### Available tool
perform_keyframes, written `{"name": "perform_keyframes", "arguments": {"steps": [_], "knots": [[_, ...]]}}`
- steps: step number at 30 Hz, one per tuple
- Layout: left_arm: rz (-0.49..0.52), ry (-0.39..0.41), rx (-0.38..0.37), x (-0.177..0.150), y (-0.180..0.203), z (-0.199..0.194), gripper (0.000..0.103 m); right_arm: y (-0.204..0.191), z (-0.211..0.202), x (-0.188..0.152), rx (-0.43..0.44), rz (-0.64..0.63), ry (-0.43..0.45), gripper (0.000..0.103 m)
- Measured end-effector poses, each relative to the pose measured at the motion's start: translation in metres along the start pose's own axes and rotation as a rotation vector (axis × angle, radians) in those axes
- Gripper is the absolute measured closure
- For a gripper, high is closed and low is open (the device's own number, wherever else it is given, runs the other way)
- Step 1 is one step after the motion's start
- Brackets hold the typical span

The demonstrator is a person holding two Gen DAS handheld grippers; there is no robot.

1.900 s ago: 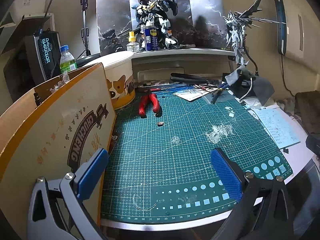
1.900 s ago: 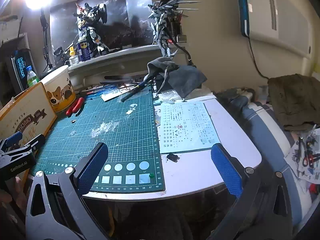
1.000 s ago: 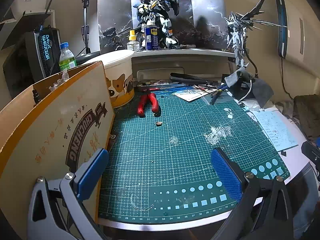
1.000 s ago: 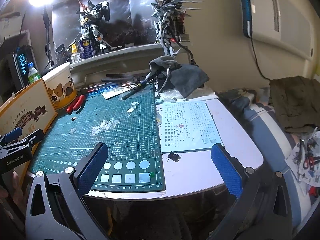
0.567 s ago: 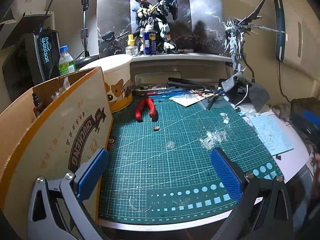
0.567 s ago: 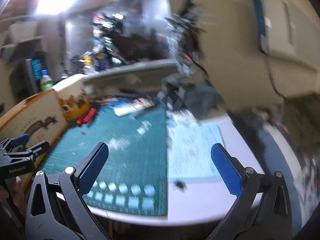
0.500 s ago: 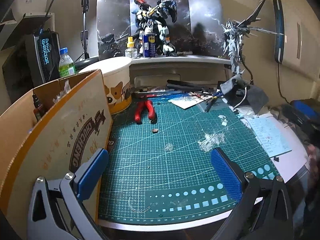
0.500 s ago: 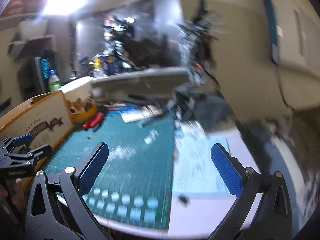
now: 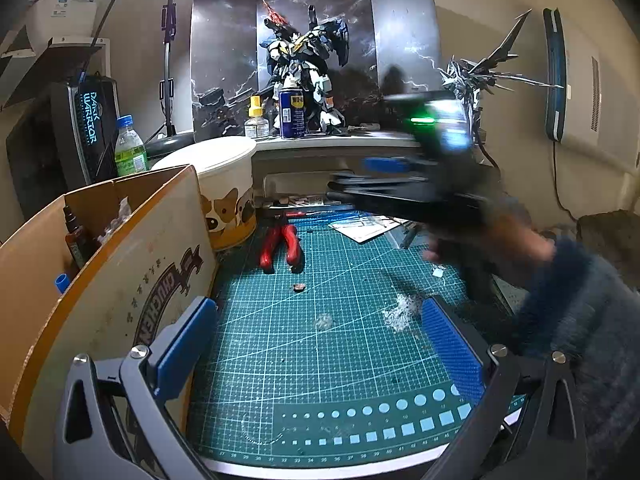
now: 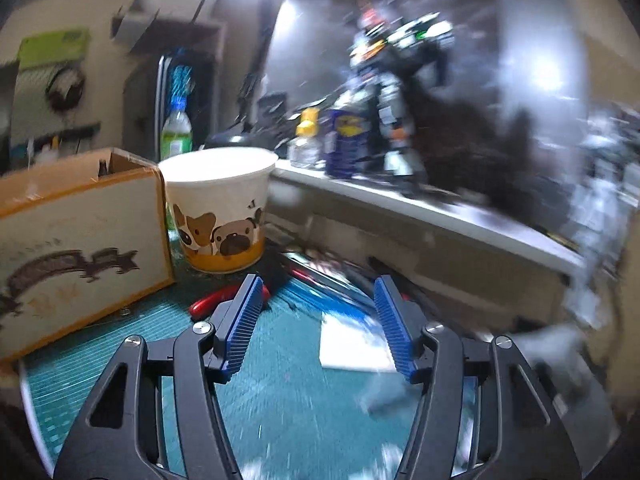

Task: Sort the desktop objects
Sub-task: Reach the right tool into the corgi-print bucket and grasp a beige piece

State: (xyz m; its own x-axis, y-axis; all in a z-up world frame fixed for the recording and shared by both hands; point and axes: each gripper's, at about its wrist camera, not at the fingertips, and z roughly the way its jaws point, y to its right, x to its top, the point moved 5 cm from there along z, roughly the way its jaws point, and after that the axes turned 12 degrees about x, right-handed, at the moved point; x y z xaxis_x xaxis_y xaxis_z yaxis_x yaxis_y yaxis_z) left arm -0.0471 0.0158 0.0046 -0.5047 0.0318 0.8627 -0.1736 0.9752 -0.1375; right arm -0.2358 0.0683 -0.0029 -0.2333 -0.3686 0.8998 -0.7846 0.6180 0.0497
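Each gripper [image 10: 316,320] has a dark grey frame with silver screws. Its fingers [image 10: 244,320] carry ribbed blue pads. The sleeve [image 9: 580,320] is fuzzy grey-blue.

"DARK WARRIOR" is glowing on the black case [image 9: 86,116]; "CHUCHENG" is showing on the cardboard box [image 9: 120,292].

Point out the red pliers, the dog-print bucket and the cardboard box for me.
red pliers [image 9: 280,246]: left wrist view, on one red handle.
dog-print bucket [image 9: 228,200]: left wrist view, on its printed side wall.
cardboard box [image 9: 132,280]: left wrist view, on its printed outer wall.
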Motion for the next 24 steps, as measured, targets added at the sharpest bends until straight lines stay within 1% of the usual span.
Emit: {"name": "perform_keyframes", "arguments": {"steps": [3,9,10,11,16,21,22,23,24], "knots": [[0.008,-0.009,0.014,0.001,0.004,0.006,0.000,0.007,0.058,0.011,0.057,0.003,-0.059,0.049],[0.008,-0.018,0.022,0.002,0.005,0.013,0.000,0.029,0.159,0.016,0.047,0.022,-0.223,0.049],[0.004,-0.020,0.019,0.002,0.004,0.015,0.000,0.031,0.170,0.014,0.044,0.017,-0.247,0.053],[0.000,-0.024,0.014,0.001,0.003,0.016,0.000,0.032,0.180,0.011,0.038,0.010,-0.272,0.060],[-0.020,-0.045,-0.013,-0.003,-0.001,0.024,0.000,0.040,0.210,-0.002,0.004,0.054,-0.330,0.062],[-0.040,-0.062,-0.041,-0.006,-0.004,0.029,0.000,0.047,0.224,-0.011,-0.033,0.172,-0.358,0.065],[-0.043,-0.062,-0.049,-0.007,-0.005,0.029,0.000,0.048,0.227,-0.014,-0.045,0.194,-0.363,0.066],[-0.046,-0.062,-0.056,-0.007,-0.006,0.028,0.000,0.049,0.231,-0.016,-0.060,0.208,-0.376,0.071],[-0.047,-0.061,-0.060,-0.008,-0.007,0.028,0.000,0.051,0.233,-0.018,-0.072,0.225,-0.382,0.073]]}}
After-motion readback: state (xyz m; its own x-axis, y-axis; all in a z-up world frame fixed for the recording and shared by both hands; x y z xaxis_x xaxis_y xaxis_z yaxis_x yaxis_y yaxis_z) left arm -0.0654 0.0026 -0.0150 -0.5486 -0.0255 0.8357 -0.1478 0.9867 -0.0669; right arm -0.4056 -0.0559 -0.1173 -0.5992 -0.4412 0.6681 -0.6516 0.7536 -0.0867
